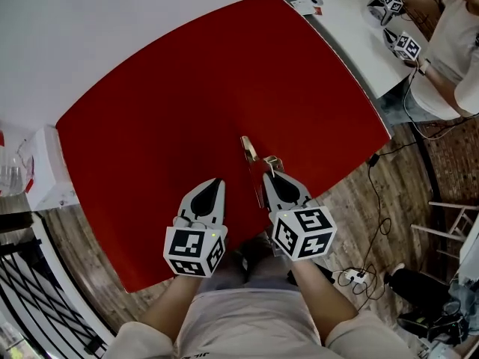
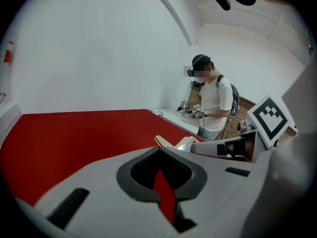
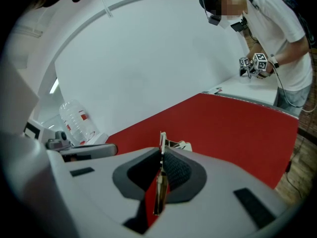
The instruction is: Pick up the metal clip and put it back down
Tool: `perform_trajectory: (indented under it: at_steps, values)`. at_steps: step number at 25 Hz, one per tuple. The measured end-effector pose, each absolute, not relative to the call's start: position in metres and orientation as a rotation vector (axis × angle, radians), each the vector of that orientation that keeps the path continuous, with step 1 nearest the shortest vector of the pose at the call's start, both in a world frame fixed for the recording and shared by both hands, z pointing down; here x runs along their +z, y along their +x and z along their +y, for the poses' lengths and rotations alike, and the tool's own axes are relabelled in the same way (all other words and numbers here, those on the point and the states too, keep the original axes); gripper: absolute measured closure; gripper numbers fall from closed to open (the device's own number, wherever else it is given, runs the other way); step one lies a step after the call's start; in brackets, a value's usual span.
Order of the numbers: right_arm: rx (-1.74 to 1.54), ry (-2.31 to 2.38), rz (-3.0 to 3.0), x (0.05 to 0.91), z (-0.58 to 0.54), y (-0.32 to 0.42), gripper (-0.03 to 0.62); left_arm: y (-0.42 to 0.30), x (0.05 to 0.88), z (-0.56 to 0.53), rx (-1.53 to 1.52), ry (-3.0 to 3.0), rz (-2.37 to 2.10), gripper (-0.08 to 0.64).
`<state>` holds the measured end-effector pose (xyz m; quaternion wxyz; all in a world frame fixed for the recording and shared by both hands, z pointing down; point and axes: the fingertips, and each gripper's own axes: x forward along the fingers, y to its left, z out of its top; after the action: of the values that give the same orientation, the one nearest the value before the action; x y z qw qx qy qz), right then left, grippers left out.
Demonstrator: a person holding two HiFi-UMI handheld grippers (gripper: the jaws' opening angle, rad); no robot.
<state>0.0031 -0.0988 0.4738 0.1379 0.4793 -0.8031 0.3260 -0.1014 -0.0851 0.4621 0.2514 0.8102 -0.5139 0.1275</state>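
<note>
The metal clip (image 1: 250,149) is a thin brass-coloured piece that sticks out ahead of my right gripper (image 1: 271,176), over the red cloth (image 1: 187,88). In the right gripper view the clip (image 3: 161,148) runs edge-on between the dark pads, and the jaws are shut on it. Whether it touches the cloth I cannot tell. My left gripper (image 1: 216,182) is just left of the right one, jaws shut with nothing between them. In the left gripper view the clip (image 2: 174,143) shows past that gripper's tip (image 2: 159,149), beside the right gripper's finger.
The red cloth's near edge (image 1: 172,275) is close to my body. A white table (image 1: 348,28) adjoins at the far right, where another person (image 1: 456,43) holds two marker-cube grippers (image 1: 397,25). A clear water bottle (image 3: 77,120) stands at the left. Cables (image 1: 363,275) lie on the wooden floor.
</note>
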Motion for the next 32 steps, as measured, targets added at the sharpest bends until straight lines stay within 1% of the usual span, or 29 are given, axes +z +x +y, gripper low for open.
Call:
perform_trajectory:
  at_steps: [16,32]
  values:
    - [1.031,1.444,-2.213,0.567,-0.116,0.011,0.568,-0.109,0.527,-0.097,0.392,2.167,-1.375,0.555]
    - [1.109,1.526,-2.15,0.603,-0.127,0.025,0.568,-0.104,0.542,-0.088,0.424,2.177,-1.316,0.555]
